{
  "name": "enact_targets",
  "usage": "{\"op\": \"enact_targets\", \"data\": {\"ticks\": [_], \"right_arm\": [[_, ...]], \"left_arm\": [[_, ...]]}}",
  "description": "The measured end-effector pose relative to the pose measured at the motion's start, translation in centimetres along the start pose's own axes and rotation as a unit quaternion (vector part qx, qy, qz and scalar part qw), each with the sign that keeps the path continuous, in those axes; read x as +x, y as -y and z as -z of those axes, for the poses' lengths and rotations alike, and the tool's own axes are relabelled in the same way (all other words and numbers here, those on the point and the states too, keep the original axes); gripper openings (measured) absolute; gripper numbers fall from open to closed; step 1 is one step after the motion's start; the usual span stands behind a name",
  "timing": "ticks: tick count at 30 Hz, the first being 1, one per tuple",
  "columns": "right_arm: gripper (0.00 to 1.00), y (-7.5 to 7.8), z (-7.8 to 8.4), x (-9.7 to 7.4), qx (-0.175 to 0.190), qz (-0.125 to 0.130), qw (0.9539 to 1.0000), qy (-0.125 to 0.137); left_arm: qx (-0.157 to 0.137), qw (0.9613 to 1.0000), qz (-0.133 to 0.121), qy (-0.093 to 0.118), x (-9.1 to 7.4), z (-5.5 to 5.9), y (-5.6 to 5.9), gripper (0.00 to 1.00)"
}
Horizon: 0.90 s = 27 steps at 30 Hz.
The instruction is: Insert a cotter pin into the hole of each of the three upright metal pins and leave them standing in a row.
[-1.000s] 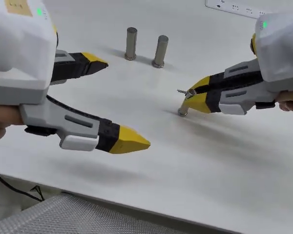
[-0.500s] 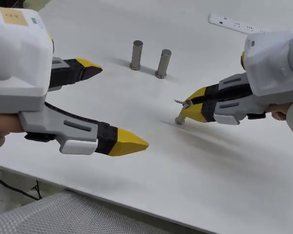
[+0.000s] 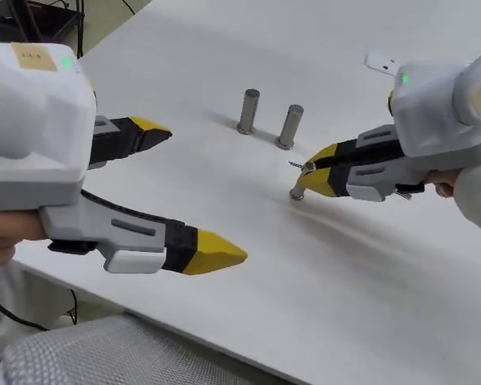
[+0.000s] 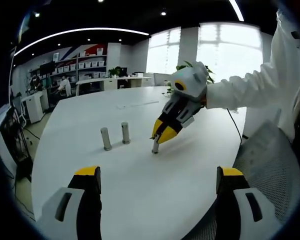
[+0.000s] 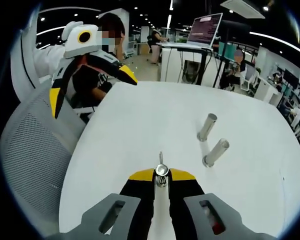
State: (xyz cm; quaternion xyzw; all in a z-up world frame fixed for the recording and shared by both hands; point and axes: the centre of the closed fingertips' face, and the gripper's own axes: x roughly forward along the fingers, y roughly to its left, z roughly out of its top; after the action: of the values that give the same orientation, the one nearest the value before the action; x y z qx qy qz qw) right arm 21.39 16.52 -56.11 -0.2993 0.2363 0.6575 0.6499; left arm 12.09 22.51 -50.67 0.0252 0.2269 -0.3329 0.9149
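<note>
My right tongs (image 3: 314, 170) are closed tight on a metal pin (image 3: 298, 191), just right of centre in the head view. The yellow tips pinch its upper part. The pin leans, and its foot is down at the bench (image 3: 369, 289). A thin cotter pin (image 3: 296, 165) sticks out to the left from near the pin's top. In the right gripper view, the tongs (image 5: 161, 176) meet low in the middle of the frame, with the pin's head (image 5: 161, 170) between the tips and the cotter pin (image 5: 160, 159) rising just above it.

My left tongs (image 3: 202, 195) take up the left of the head view, spread wide and holding nothing. In the left gripper view the 2 tips (image 4: 159, 172) sit far apart at the bottom, and the right tongs (image 4: 162, 136) and the held pin (image 4: 155, 146) show at centre.

The 2 other metal pins (image 3: 248, 111) (image 3: 289, 127) stand upright side by side on the bench, above centre in the head view, near the held pin but apart from it. No cotter pin shows on either.

A white power strip (image 3: 381, 62) lies at the upper right, and a grey mesh chair (image 3: 88, 353) shows at the lower left.
</note>
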Motion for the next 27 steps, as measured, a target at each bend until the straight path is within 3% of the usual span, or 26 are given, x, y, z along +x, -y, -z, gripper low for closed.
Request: {"op": "enact_targets", "data": {"ticks": [14,27], "right_arm": [[0.04,0.5,0.1,0.9,-0.001,-0.005,1.0,0.003],[0.08,1.0,-0.5,0.8,0.007,0.003,0.9999,0.015]], "left_arm": [[-0.006,0.9997,-0.025,-0.001,-0.6,0.5,-0.3,0.93],[-0.008,0.9991,-0.039,0.012,-1.0,-0.2,-0.8,0.92]]}}
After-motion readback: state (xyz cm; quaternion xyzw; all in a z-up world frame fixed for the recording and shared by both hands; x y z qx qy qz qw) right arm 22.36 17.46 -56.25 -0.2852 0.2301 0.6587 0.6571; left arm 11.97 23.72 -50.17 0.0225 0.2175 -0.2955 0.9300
